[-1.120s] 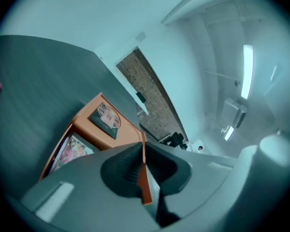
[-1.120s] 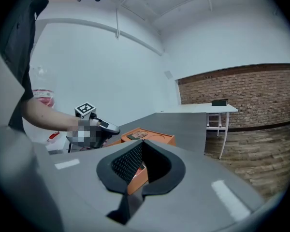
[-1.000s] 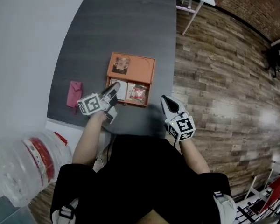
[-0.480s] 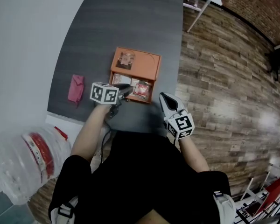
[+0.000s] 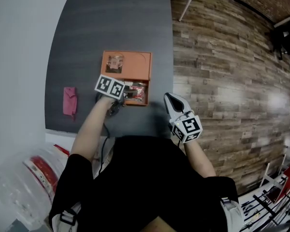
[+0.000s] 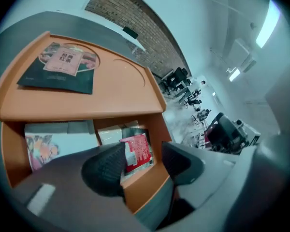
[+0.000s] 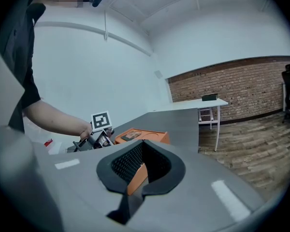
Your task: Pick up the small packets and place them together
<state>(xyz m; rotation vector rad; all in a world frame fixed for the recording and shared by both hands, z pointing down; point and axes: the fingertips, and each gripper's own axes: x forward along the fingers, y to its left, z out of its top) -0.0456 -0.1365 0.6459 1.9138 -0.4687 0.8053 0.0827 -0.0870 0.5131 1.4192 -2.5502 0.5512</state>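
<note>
An orange tray (image 5: 135, 66) stands on the dark grey table (image 5: 87, 28). Its top shelf carries a dark packet with a pink label (image 6: 58, 66). Of its two front compartments, the left holds a white flower-print packet (image 6: 46, 146) and the right a red packet (image 6: 137, 151). My left gripper (image 5: 128, 88) tilts down over the front compartments; its jaws have just been opening and stand open, the red packet showing in the gap beyond its fingertips (image 6: 106, 170), untouched. A pink packet (image 5: 69, 100) lies alone at the table's left. My right gripper (image 5: 174, 102) hovers shut and empty off the table's near right corner.
The table's near edge (image 5: 87, 132) runs just behind my left hand. Wooden floor (image 5: 222, 71) lies to the right. A large clear water bottle (image 5: 24, 178) stands at lower left. A white table (image 7: 203, 103) stands far back in the right gripper view.
My left gripper has swung from the tray's near-left corner to over its front compartments, tipped downward, and gone from shut to open. The right gripper has stayed put.
</note>
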